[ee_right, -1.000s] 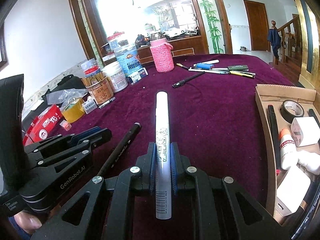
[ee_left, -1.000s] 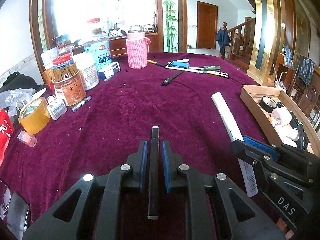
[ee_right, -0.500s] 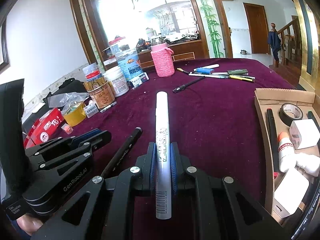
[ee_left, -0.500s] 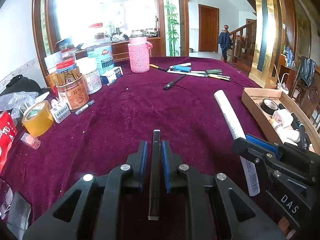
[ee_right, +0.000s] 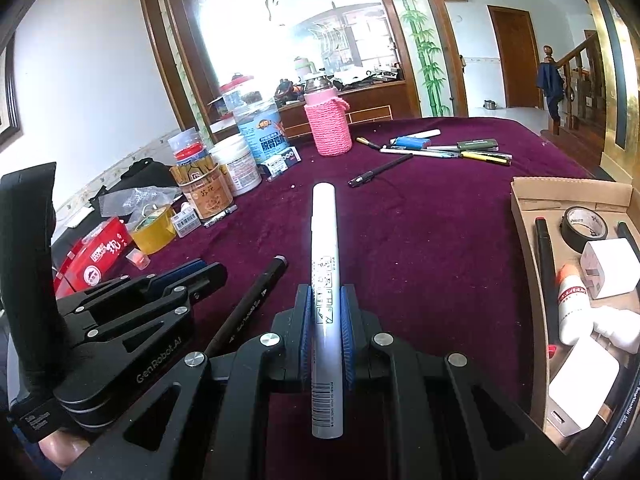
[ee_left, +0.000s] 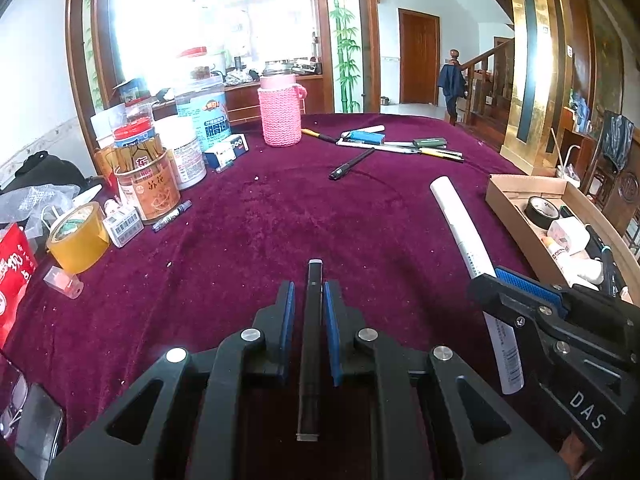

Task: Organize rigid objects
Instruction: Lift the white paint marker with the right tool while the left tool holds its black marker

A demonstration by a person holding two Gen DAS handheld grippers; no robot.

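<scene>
Left wrist view: my left hand-held gripper clamps a slim black pen; my right hand-held gripper clamps a white cylindrical marker above the maroon-clothed desk.

We are seeing the counter carrying everything. Along its left edge, jars are standing crowded, with a tape roll lying nearer us. A knitted-sleeve bottle is standing toward the far edge, and a cluster of pens is lying to its right, one pen apart in front. A cardboard box is sitting at the right edge, holding a tape roll and small bottles. The left tool and the right tool are hanging side by side over the near edge.
</scene>
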